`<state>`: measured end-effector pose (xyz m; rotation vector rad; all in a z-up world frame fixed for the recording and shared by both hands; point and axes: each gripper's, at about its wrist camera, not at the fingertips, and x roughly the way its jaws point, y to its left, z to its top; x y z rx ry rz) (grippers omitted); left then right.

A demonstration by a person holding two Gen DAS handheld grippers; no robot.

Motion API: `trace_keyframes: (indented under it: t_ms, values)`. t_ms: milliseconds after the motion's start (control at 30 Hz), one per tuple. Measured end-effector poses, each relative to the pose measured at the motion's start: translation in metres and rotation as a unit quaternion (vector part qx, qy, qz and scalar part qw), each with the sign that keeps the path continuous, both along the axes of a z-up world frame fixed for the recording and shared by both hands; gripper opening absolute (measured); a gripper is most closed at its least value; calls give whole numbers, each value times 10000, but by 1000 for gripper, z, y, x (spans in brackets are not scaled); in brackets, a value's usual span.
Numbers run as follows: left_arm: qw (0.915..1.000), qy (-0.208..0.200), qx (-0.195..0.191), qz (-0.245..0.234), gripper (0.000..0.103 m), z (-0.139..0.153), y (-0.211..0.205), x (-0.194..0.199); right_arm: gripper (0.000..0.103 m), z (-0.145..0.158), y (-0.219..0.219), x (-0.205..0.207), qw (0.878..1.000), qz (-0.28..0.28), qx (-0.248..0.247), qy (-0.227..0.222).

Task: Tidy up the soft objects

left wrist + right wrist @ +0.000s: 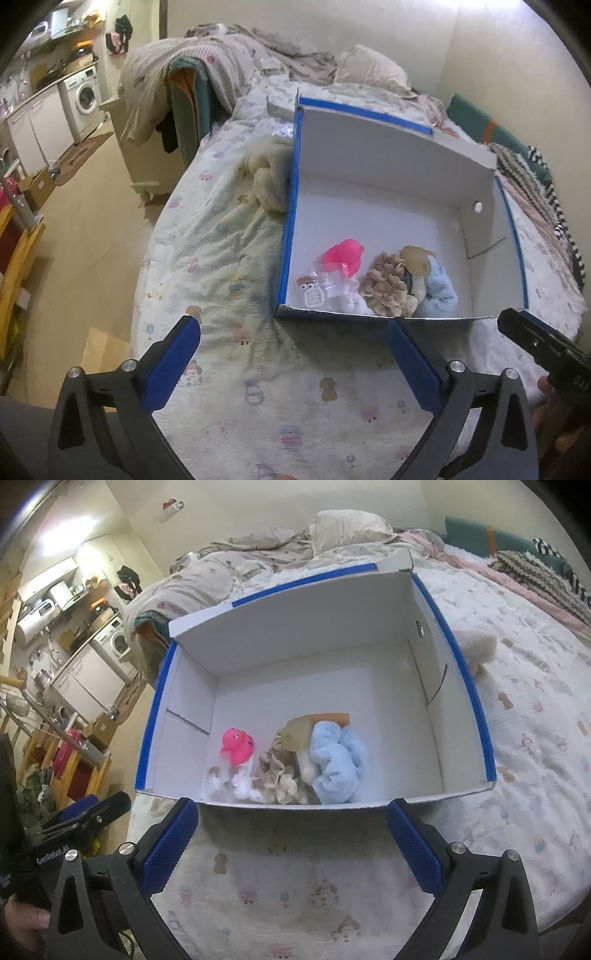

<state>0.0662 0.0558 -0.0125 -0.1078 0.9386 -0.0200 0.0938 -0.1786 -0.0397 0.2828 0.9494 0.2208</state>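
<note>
Box [469,686]: one pink duck [236,746], one blue plush [336,764], one beige scrunchie [388,288]

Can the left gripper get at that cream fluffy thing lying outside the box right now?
Probably yes. The left gripper is open and empty over the bedspread, and the cream fluffy thing lies uncovered against the box wall's outer side, with nothing between.

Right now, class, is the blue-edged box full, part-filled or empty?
Part-filled. The box holds a pink duck, a blue fluffy cloth and a beige ruffled piece bunched at its near wall; the remaining floor is bare.
</note>
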Motion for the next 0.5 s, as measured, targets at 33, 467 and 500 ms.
trace_keyframes:
  t_ms: [33, 467, 500]
  values:
    - [10000, -91, 29, 23, 101, 3, 0, -3, 103, 2, 0, -3, 10000, -21, 3, -47]
    - [9930, -1140, 303, 56, 102, 39, -13, -20, 103, 37, -1, -23, 9905, -346, -190, -1320]
    - [9933, -1110, 304, 38, 102, 38, -14, -19, 103, 38, -2, -23, 9900, -374, -204, -1342]
